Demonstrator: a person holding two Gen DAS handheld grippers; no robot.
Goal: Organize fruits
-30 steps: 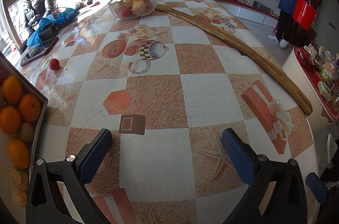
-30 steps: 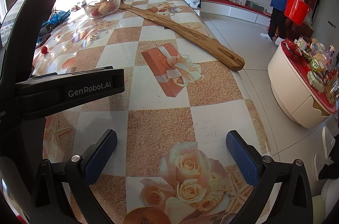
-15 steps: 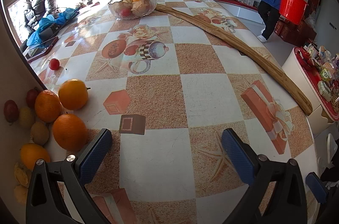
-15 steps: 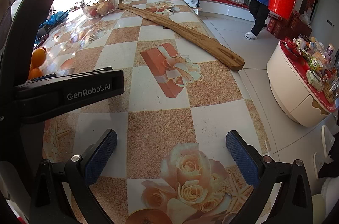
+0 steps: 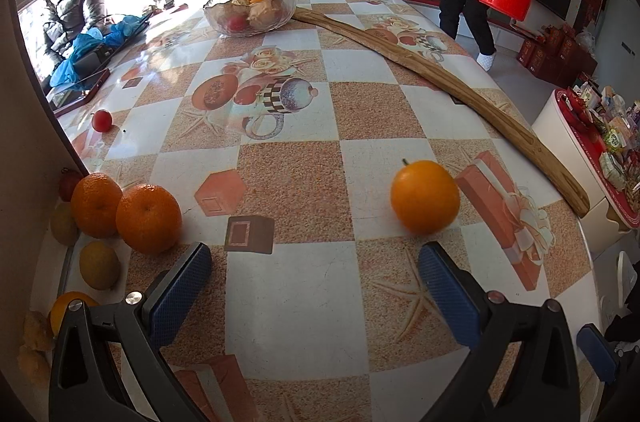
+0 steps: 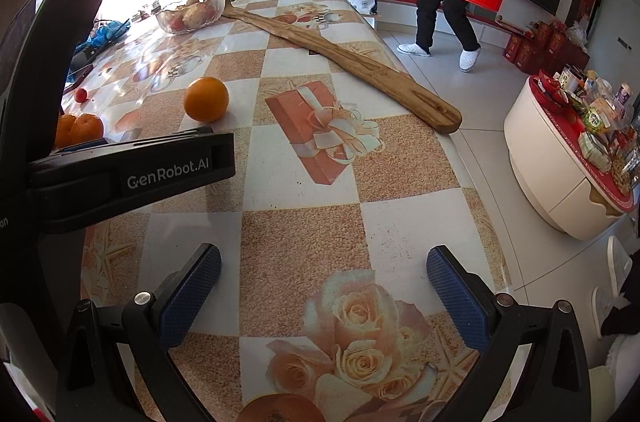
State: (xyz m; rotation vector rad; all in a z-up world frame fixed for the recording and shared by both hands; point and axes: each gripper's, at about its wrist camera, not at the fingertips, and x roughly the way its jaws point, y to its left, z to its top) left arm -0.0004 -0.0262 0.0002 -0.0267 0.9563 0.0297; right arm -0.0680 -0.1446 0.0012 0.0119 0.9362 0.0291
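Left wrist view: the left hand-held gripper (image 5: 314, 280) is spread wide, holding nothing. A loose orange (image 5: 425, 196) sits on the surface (image 5: 296, 306) just ahead of the right finger. Two oranges (image 5: 148, 218) rest at the left edge. A wooden plank (image 5: 440, 78) borders the right edge.

Right wrist view: the right hand-held gripper (image 6: 322, 286) is spread wide, empty, over bare checkered cloth. The glass bowl (image 6: 191, 12) stands at the far end.

black frames | blue textured fingers (image 5: 182, 292) | silver screws | GenRobot.AI marking

Three oranges (image 5: 425, 196) on the table, perhaps a fourth, one glass bowl (image 5: 251, 9).
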